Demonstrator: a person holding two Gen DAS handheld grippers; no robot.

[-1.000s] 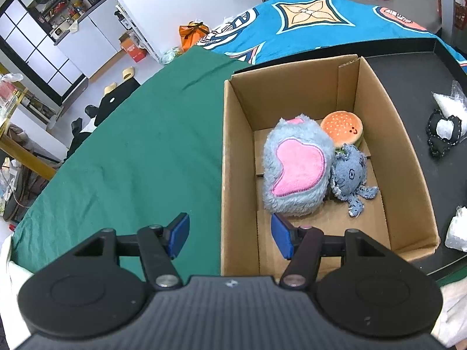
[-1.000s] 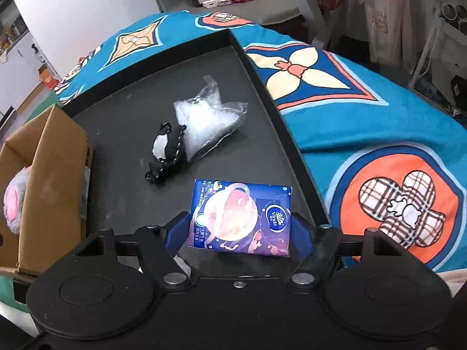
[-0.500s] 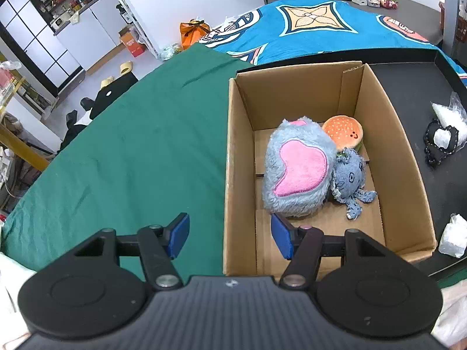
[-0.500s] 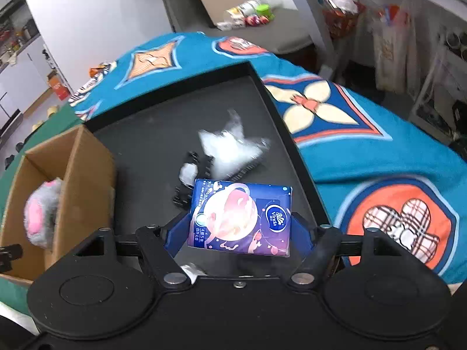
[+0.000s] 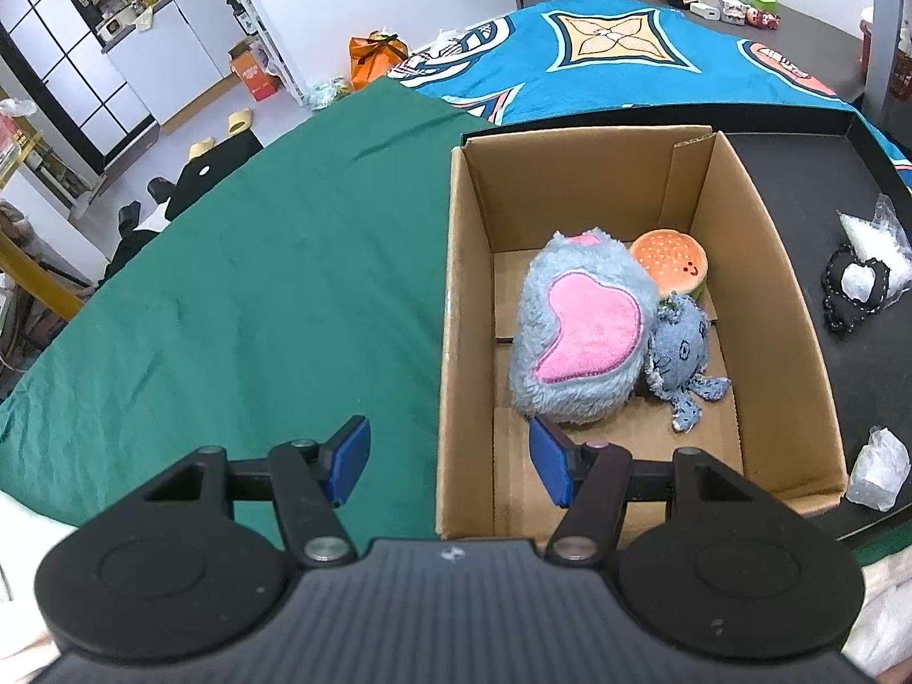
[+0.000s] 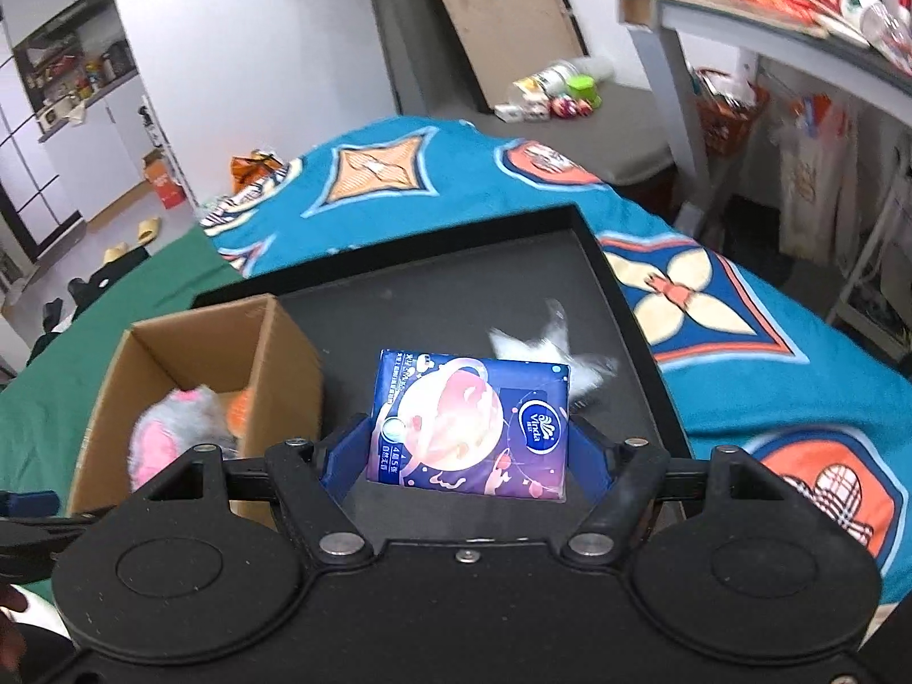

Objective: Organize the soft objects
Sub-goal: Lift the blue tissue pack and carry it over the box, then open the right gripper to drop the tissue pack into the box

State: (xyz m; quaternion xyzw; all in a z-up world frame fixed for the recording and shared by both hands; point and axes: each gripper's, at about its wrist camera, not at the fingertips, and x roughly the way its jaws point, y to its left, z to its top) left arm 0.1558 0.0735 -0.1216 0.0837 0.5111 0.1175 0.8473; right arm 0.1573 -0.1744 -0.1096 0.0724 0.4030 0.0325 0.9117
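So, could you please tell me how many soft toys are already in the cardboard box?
3: the fluffy blue-and-pink plush at the centre, the burger plush behind it, and the small denim octopus at its right. Others could be hidden underneath.

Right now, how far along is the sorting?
Done: fluffy plush, burger toy and denim octopus lie in the cardboard box. In hand: right tool grips the tissue pack. Left: plastic bags on the black tray. Left tool open, holding nothing.
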